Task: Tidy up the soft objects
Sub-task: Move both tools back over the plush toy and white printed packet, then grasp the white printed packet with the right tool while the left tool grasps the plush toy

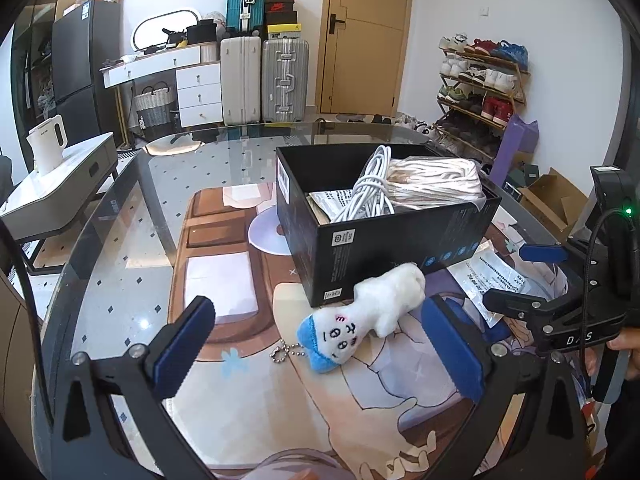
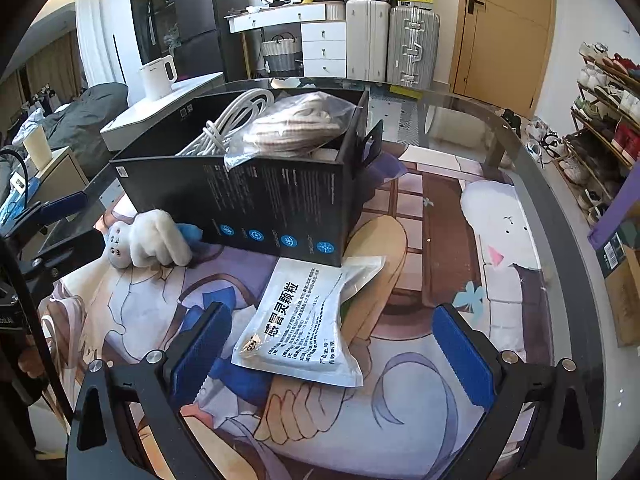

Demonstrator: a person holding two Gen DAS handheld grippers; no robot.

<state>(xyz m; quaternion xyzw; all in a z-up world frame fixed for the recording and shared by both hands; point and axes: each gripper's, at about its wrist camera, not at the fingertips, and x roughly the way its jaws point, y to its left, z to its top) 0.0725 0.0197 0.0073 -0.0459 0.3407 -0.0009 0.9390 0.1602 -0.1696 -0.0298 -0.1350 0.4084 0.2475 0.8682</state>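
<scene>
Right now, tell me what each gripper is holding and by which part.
Nothing is held. The left gripper is open around the plush toy without touching it. The right gripper is open over the white packet.

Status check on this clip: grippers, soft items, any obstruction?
Left gripper open around white plush keychain toy. Right gripper open over silver foil sachet. Black cardboard box touching toy.

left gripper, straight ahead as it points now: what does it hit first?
Probably the white plush toy with the blue cap, lying between the open left gripper fingers; behind it, the black cardboard box. Depth is uncertain.
</scene>
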